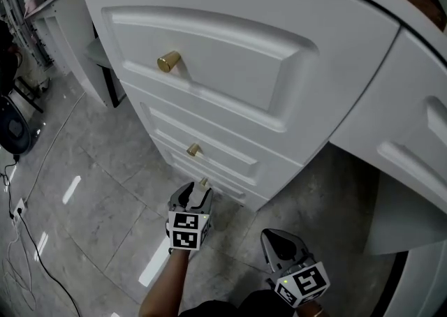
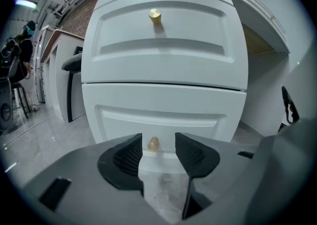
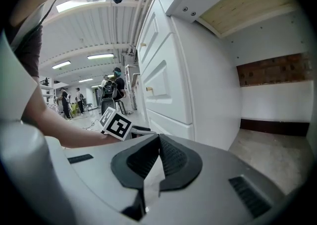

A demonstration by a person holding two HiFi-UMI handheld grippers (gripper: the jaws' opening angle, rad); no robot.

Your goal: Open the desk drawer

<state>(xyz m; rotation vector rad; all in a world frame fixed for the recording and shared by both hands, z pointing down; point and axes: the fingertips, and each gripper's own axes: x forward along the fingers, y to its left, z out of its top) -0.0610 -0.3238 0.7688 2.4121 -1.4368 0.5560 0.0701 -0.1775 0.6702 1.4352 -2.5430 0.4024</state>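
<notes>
A white desk has three stacked drawers, each with a gold knob: top, middle and bottom. My left gripper is down by the floor, right in front of the bottom knob. In the left gripper view its fingers stand open, and the bottom knob shows in the gap between the tips, untouched. The middle drawer's knob is above it. My right gripper hangs lower right, away from the drawers. Its jaws are shut on nothing.
Grey tiled floor lies under the desk. A black cable and a white socket strip lie at the left. The knee space opens to the right of the drawers. People stand far off.
</notes>
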